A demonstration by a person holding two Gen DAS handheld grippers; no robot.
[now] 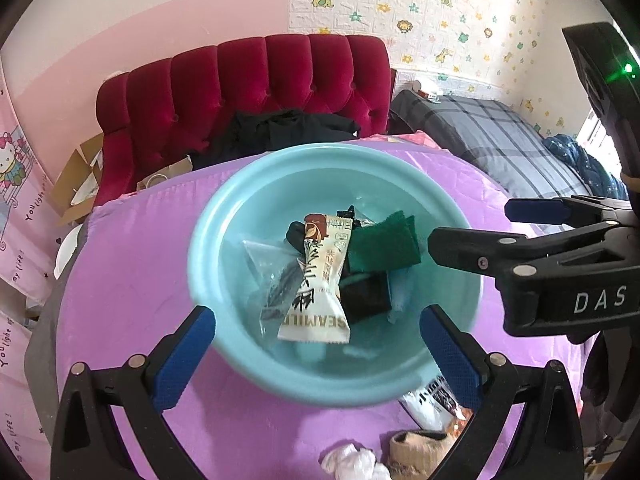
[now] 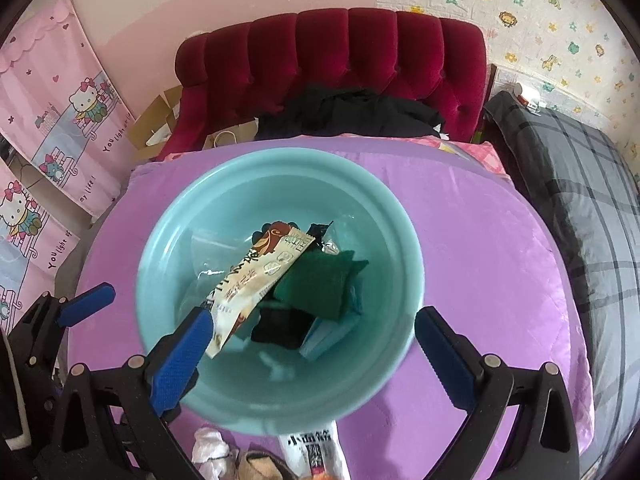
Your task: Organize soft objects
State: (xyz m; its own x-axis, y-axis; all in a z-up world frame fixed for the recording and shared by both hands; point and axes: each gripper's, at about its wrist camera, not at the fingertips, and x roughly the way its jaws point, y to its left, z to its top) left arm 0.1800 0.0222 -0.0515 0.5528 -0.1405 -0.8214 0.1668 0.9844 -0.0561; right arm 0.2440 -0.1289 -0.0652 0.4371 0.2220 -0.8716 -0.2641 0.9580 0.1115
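Note:
A light blue basin [image 1: 224, 216] [image 2: 168, 240] sits on the purple cloth. It holds a cream snack packet [image 1: 320, 280] [image 2: 256, 276], a dark green pad [image 1: 384, 246] [image 2: 324, 284], a black soft item [image 1: 366, 300] [image 2: 280, 328] and a clear bag [image 1: 268, 264]. My left gripper [image 1: 318, 348] is open and empty over the basin's near rim. My right gripper [image 2: 312, 348] is open and empty above the basin; it also shows at the right of the left wrist view [image 1: 472, 232]. Outside the near rim lie a white packet [image 1: 432, 404] [image 2: 316, 456], a tan item [image 1: 416, 452] [image 2: 260, 466] and a white crumpled item [image 1: 352, 462] [image 2: 210, 448].
The purple cloth [image 1: 132, 280] [image 2: 480, 264] covers the table. Behind stands a red tufted chair [image 1: 248, 80] [image 2: 340, 52] with dark clothes [image 1: 280, 132] on it. A plaid bed [image 1: 500, 140] [image 2: 580, 184] lies to the right. A cardboard box [image 1: 80, 176] sits at left.

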